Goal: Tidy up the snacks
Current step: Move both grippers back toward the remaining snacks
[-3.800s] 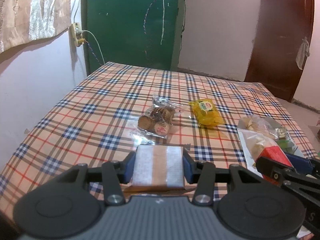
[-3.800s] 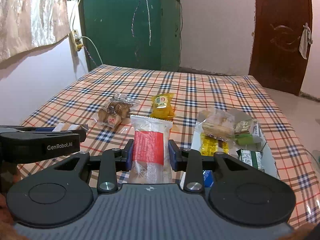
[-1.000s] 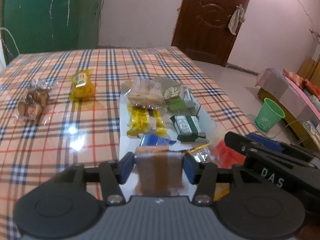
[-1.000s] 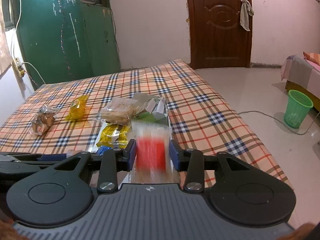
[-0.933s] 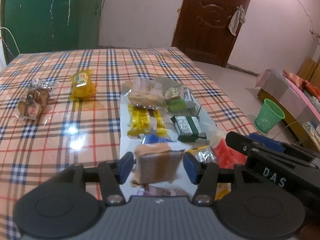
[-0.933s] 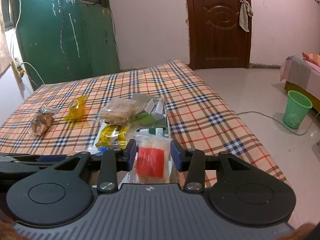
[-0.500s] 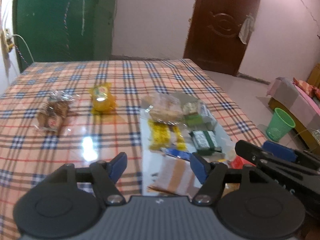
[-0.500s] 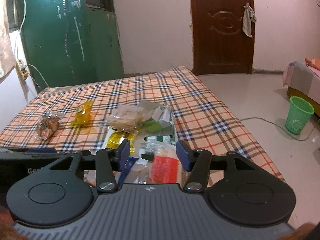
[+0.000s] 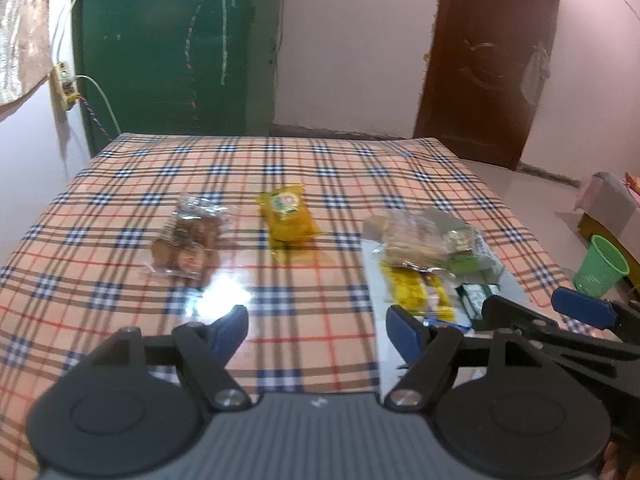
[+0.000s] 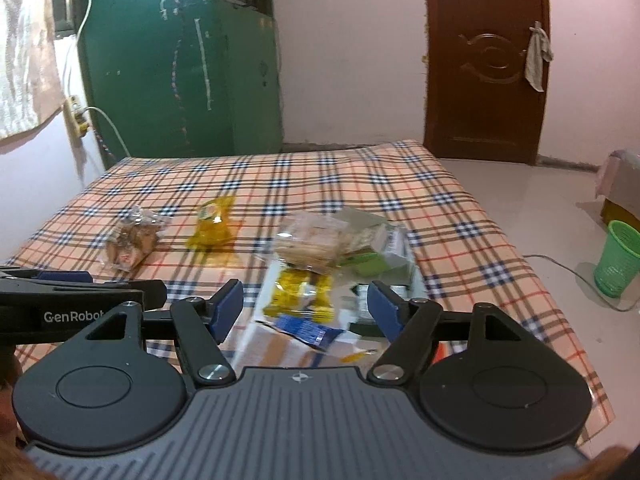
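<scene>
My left gripper (image 9: 318,328) hangs over the plaid table, its jaws opening with nothing between them. Ahead of it lie a clear bag of cookies (image 9: 186,240) and a yellow packet (image 9: 286,216). To its right is the white tray (image 9: 374,280) piled with a cracker bag (image 9: 416,236), yellow bars (image 9: 416,292) and a green box (image 9: 476,292). My right gripper (image 10: 306,308) is above the tray (image 10: 272,272), jaws opening and empty. Under it lie a blue packet (image 10: 308,330) and a brown-and-white packet (image 10: 276,348). A sliver of the red packet (image 10: 440,350) shows by the right finger.
The table's right edge (image 10: 520,264) drops to a tiled floor with a green bin (image 10: 618,258) and a cable. A brown door (image 10: 486,60) and a green door (image 10: 180,60) stand behind. Bare plaid cloth (image 9: 100,292) lies left of the tray.
Both grippers opened and let go: the brown-and-white packet and the red packet dropped onto the tray. Both hands drew back and up, and the views swung left.
</scene>
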Demonstrator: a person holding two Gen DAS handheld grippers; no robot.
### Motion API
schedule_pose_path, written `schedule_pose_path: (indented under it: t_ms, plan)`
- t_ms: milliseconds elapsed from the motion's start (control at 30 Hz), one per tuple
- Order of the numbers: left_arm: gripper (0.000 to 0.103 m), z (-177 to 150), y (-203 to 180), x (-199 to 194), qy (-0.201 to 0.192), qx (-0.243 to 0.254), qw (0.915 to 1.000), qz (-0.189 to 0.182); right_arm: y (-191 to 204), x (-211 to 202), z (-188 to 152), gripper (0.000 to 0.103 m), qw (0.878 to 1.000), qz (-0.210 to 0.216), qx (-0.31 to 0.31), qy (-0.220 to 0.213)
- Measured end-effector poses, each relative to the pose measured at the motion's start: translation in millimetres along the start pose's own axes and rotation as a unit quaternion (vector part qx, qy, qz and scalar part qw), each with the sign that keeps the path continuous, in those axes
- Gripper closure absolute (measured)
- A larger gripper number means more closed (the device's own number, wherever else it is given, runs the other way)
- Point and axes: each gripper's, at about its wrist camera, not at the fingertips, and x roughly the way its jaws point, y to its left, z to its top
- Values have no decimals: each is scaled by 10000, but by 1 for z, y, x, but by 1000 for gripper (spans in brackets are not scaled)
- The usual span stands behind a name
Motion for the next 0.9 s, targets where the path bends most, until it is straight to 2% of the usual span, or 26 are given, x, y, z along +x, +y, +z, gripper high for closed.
schedule_pose_path:
  t_ms: [533, 900]
  plan:
    - [28, 2, 51, 0, -109, -234, 9986, 454, 58, 50, 13, 12, 9983, 468, -343, 106]
    - [28, 8, 71, 9, -148, -308, 9976, 599, 74, 66, 17, 12, 9967, 628, -492, 120]
